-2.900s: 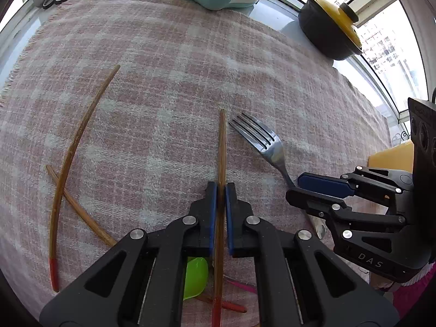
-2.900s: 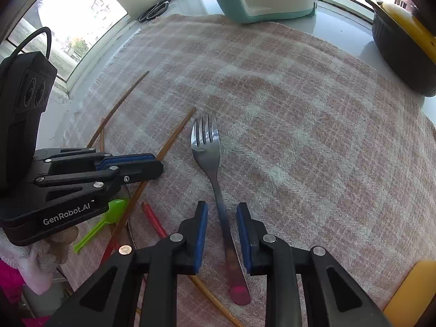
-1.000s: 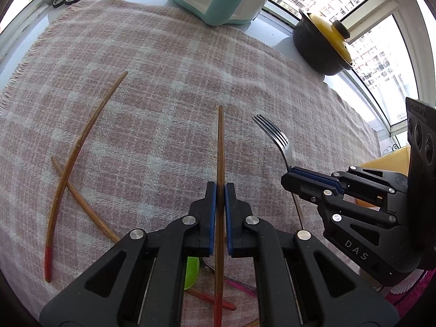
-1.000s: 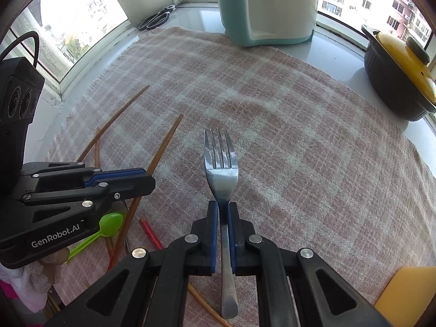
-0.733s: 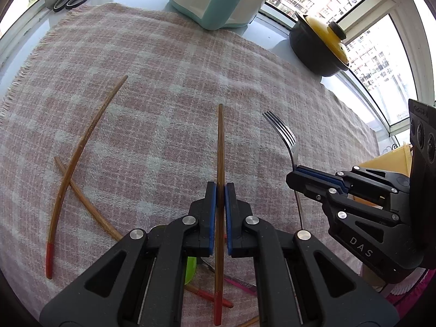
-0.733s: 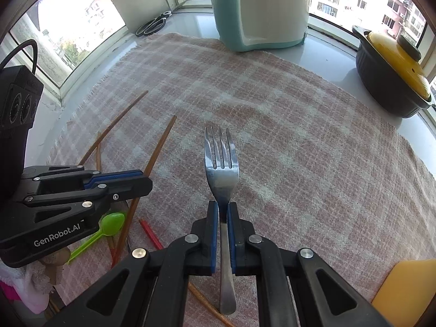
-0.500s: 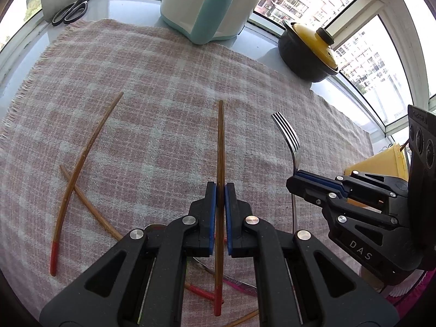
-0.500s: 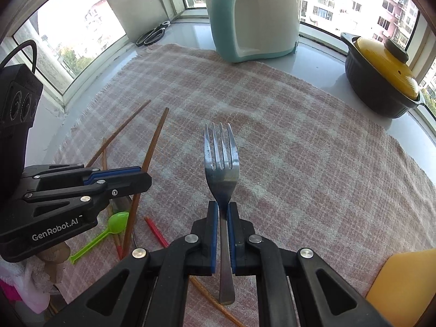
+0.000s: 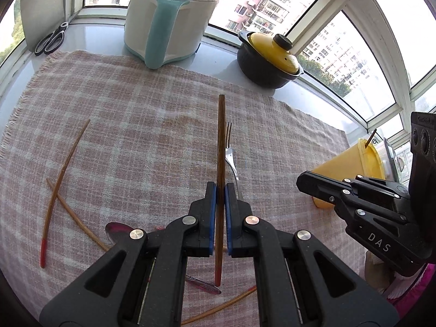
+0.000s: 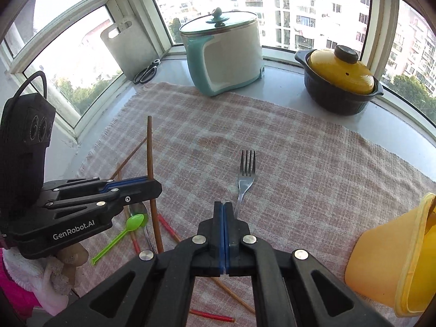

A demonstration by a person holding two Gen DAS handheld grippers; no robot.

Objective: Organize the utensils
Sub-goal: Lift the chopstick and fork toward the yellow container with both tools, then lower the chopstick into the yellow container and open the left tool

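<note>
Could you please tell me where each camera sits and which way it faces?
Left wrist: it rides on the left tongs and looks forward and down across the checked cloth toward the windows. Its own tongs, shut on a chopstick, fill the bottom, and the right tongs enter from the right.
Right wrist: it rides on the right tongs, which are shut and empty, and has much the same heading. The left tongs and a pink sleeve show at the left.
Shared: the cloth, fork, white pot, yellow-lidded pot and yellow cup.

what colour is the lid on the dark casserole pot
Yellow, with a black knob; clearest in the right wrist view.
</note>
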